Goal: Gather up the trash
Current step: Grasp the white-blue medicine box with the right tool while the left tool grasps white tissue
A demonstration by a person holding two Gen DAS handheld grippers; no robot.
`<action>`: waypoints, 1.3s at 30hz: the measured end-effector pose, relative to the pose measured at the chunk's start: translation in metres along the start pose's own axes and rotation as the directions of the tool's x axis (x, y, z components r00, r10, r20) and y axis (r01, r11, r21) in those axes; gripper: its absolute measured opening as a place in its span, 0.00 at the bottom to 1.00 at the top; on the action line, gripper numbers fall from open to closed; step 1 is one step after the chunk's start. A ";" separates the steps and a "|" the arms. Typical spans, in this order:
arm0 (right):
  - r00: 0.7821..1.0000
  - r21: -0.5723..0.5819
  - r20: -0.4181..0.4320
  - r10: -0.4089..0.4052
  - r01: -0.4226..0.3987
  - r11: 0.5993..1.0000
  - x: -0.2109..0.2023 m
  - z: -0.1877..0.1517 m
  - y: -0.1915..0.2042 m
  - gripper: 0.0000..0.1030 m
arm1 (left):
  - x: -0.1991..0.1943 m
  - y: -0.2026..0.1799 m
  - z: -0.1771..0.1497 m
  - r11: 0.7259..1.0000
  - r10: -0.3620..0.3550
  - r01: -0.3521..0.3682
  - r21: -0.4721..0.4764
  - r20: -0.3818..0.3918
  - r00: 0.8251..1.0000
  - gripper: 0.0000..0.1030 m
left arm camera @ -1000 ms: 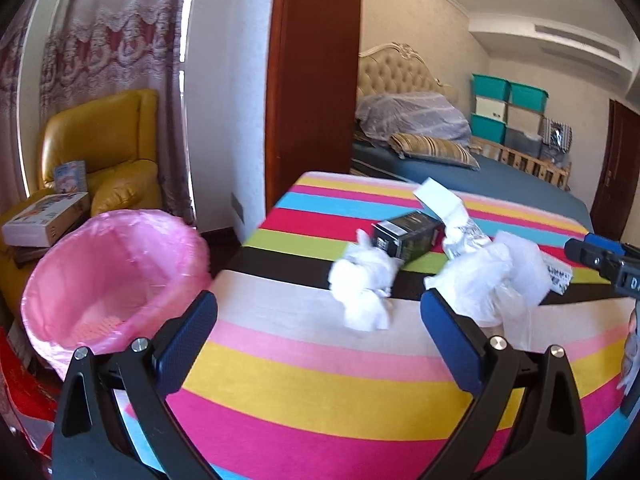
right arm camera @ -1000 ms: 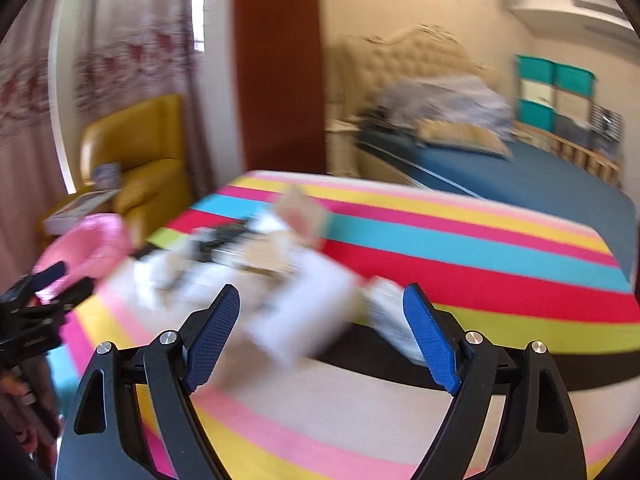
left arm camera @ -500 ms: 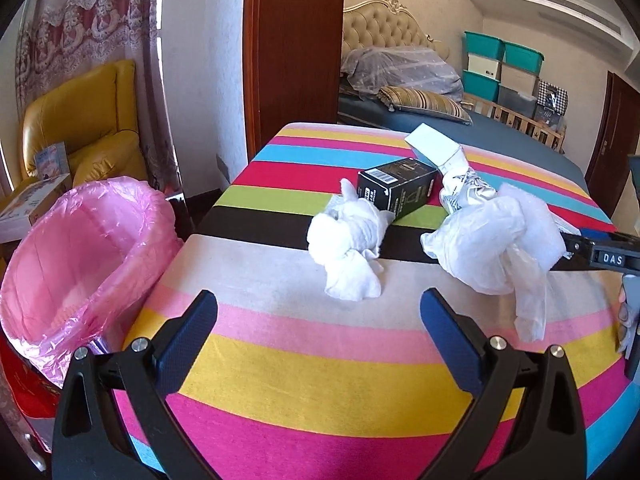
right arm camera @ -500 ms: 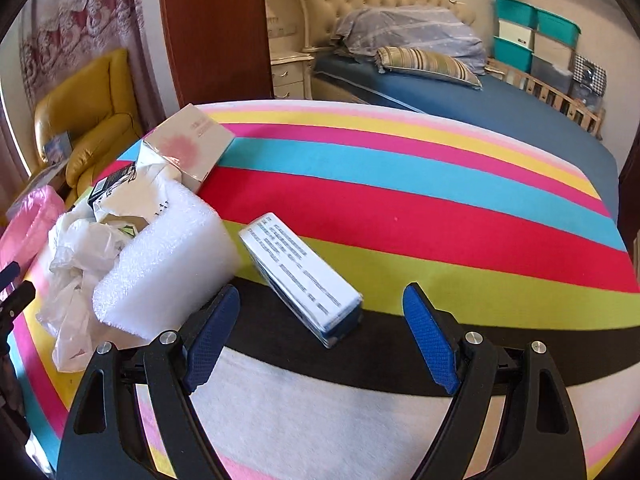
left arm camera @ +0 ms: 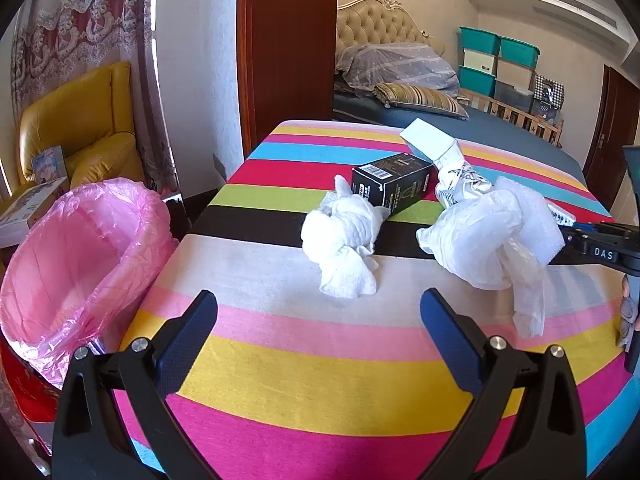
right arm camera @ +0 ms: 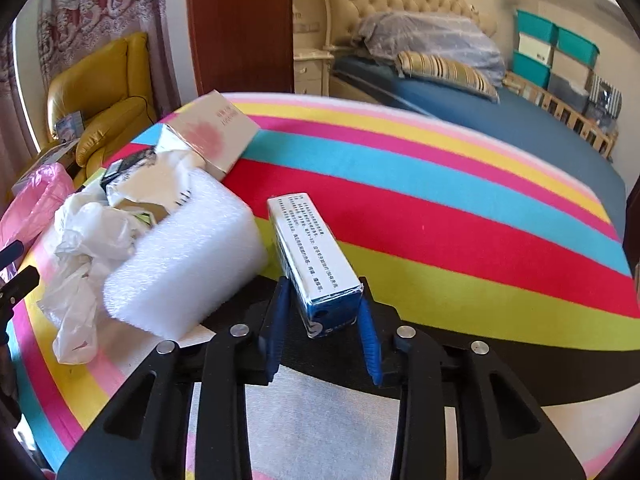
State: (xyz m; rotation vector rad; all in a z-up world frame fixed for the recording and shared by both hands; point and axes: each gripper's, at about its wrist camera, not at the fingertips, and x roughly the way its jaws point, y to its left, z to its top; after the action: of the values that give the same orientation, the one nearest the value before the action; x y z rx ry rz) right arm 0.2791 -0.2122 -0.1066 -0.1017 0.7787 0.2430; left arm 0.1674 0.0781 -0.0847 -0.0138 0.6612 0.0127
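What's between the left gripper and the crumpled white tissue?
Nothing: in the left wrist view only bare striped tablecloth lies between the left gripper and the crumpled white tissue.

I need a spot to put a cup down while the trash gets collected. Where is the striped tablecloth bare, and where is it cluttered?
Bare: the near pink and yellow stripes in front of the crumpled tissue, and the far side beyond the blue-and-white box. Crowded: around the foam block, plastic bag and black box.

Glossy film-wrapped blue carton (right arm camera: 316,264), rough white foam block (right arm camera: 184,264), crinkled pink plastic liner (left arm camera: 76,256), matt striped cloth (left arm camera: 320,360)
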 end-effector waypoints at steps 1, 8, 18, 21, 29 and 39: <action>1.000 -0.002 0.011 -0.007 0.007 1.000 -0.002 0.000 0.001 0.31 | -0.001 -0.002 0.000 1.000 0.006 -0.006 0.010 0.005 1.000 0.96; 0.997 0.038 0.076 -0.018 0.015 0.999 -0.015 0.000 -0.007 0.30 | -0.019 -0.049 0.006 0.991 -0.124 0.123 0.048 0.020 0.992 0.96; 0.995 0.031 0.100 -0.009 0.006 0.999 -0.020 -0.001 -0.007 0.31 | 0.024 -0.094 0.029 0.992 -0.119 0.124 0.039 -0.112 0.987 0.85; 0.994 0.027 0.106 -0.005 0.003 1.000 -0.021 -0.001 -0.006 0.31 | 0.037 -0.103 0.028 0.992 -0.105 0.113 0.048 -0.144 0.984 0.73; 0.993 0.030 0.115 -0.006 0.002 1.000 -0.025 -0.003 -0.008 0.31 | 0.023 -0.101 0.021 0.985 -0.141 0.150 0.091 -0.092 0.986 0.33; 0.989 0.057 0.149 -0.008 -0.001 0.998 -0.031 -0.004 -0.011 0.31 | -0.030 -0.065 0.010 0.990 -0.101 0.094 0.105 0.055 0.993 0.33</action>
State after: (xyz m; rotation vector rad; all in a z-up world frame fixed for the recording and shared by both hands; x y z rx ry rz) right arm 0.2577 -0.2292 -0.0877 -0.0307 0.6363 0.2222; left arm 0.1509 0.0131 -0.0582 0.0528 0.5994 -0.1147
